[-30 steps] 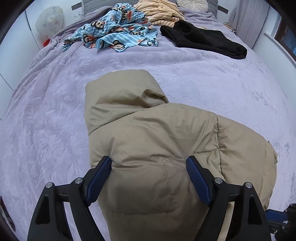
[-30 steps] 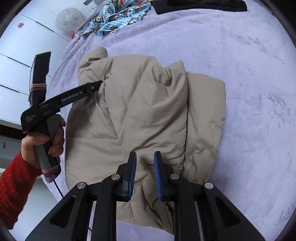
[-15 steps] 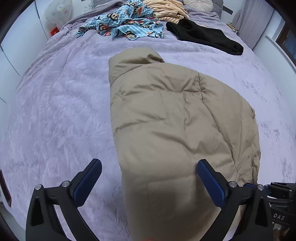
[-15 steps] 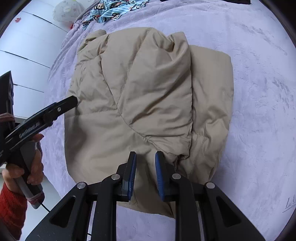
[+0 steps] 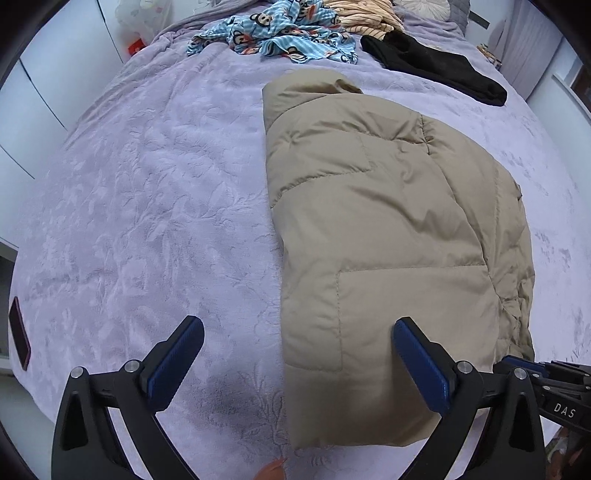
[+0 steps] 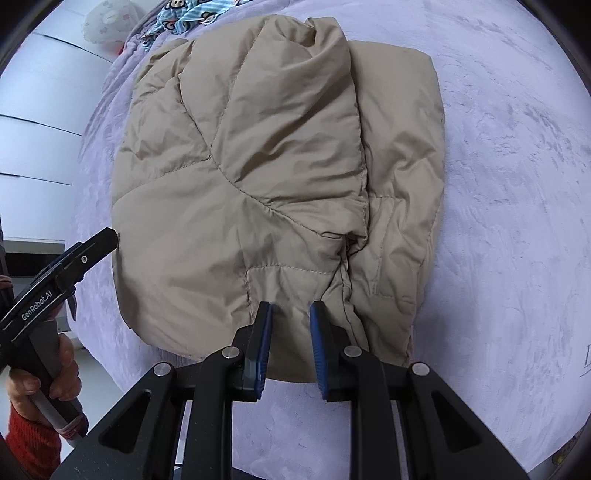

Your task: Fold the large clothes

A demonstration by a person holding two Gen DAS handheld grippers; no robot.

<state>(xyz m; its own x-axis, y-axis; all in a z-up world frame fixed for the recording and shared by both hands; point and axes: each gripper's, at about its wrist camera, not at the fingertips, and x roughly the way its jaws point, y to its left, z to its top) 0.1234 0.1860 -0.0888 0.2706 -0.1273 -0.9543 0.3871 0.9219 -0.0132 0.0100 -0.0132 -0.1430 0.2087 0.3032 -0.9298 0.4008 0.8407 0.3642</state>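
Both grippers hover over a beige puffer jacket [image 5: 388,236] that lies folded lengthwise on the lilac bedspread [image 5: 147,206], its collar end toward twelve o'clock in the left wrist view and its hem at six, near the bed's edge. The sides appear to be tucked inward, which would explain the narrow, thick slab: one flap overlaps the other along a seam running up the middle in the right wrist view.

The left gripper [image 5: 295,354] stands with its jaws spread as wide as they go and grips nothing; the jacket's near left corner sits between the pads without touching either. That width suits padded cloth (a bulky fold needs a big bite). The right gripper [image 6: 290,343] has its jaws drawn close together, with only a slim gap. It sits at the hem, by the loose flap's corner, but whether its pads pinch any cloth I cannot tell.

Placing one tool at each hem corner makes sense if the next fold carries the hem up toward the collar.

At twelve o'clock, well apart, wait a monkey-print garment [image 5: 280,33], a striped one [image 5: 365,16] and a black one [image 5: 436,66].
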